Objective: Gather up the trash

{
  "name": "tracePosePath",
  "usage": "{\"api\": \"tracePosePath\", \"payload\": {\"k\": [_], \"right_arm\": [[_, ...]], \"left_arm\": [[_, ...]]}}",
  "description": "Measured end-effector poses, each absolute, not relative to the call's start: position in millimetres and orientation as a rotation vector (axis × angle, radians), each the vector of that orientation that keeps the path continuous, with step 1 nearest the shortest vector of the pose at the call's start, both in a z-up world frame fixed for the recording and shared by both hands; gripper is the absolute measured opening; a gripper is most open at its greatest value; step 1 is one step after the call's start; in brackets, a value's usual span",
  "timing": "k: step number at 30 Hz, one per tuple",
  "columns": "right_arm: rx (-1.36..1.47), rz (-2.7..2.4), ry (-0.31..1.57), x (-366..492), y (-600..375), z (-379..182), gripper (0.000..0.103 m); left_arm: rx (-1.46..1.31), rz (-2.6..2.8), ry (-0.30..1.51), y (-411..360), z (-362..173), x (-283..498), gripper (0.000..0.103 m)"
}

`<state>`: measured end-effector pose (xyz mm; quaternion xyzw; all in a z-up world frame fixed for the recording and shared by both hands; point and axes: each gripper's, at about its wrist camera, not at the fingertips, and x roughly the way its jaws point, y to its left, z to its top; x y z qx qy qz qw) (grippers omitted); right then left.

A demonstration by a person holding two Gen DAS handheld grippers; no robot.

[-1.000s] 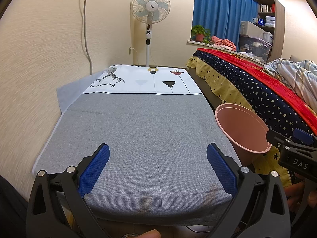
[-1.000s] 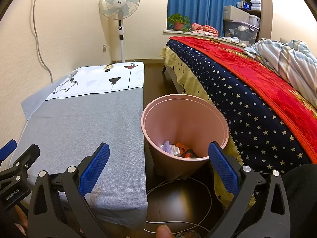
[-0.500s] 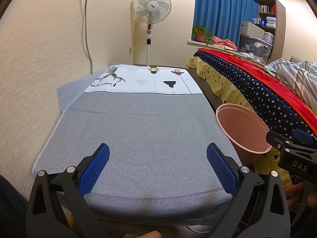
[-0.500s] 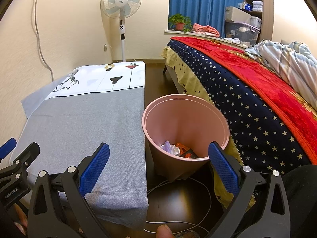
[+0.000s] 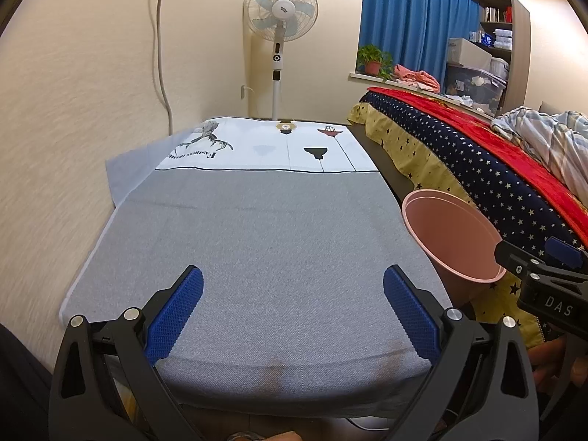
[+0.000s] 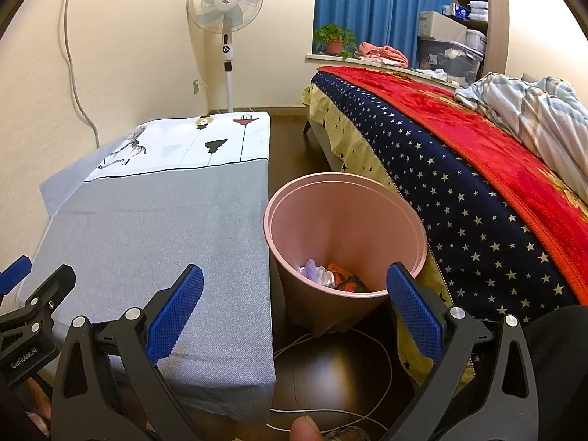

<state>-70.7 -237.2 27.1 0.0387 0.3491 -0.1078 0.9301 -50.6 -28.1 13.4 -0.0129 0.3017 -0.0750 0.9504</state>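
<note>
Left wrist view looks straight along a low table (image 5: 257, 242) draped in grey cloth, and the left gripper (image 5: 293, 305) hovers over its near end with its blue-padded jaws spread wide, nothing between them. The grey top looks bare from here. Just off the table's right edge stands a pink bin (image 5: 450, 237), squeezed between the table and a bed (image 5: 477, 169) with a starry navy cover and a red blanket. The right gripper (image 5: 544, 275) pokes in beside the bin, close to its rim.

From the right wrist view, the right gripper (image 6: 294, 305) is likewise spread open and empty, hanging above the floor gap where the bin (image 6: 345, 220) sits; one pad lines up with the table's corner, the other with the bin's near rim. At the bottom of the bin lies the trash (image 6: 332, 277): something crumpled and white, plus an orange-and-dark wrapper, though I can't quite make out what they are. A white cable (image 6: 352, 338) loops on the dark floor beside the bin's base. Beyond the table's far end a standing fan (image 6: 225, 3) rises against the wall.
</note>
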Motion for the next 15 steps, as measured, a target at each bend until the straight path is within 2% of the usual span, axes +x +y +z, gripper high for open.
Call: {"api": "tracePosePath", "payload": {"k": [15], "right_arm": [[0.08,-0.221,0.715,-70.3,-237.3,26.4,0.098]], "left_arm": [[-0.027,-0.146,0.616,-28.5,12.2,-49.6,0.095]]}}
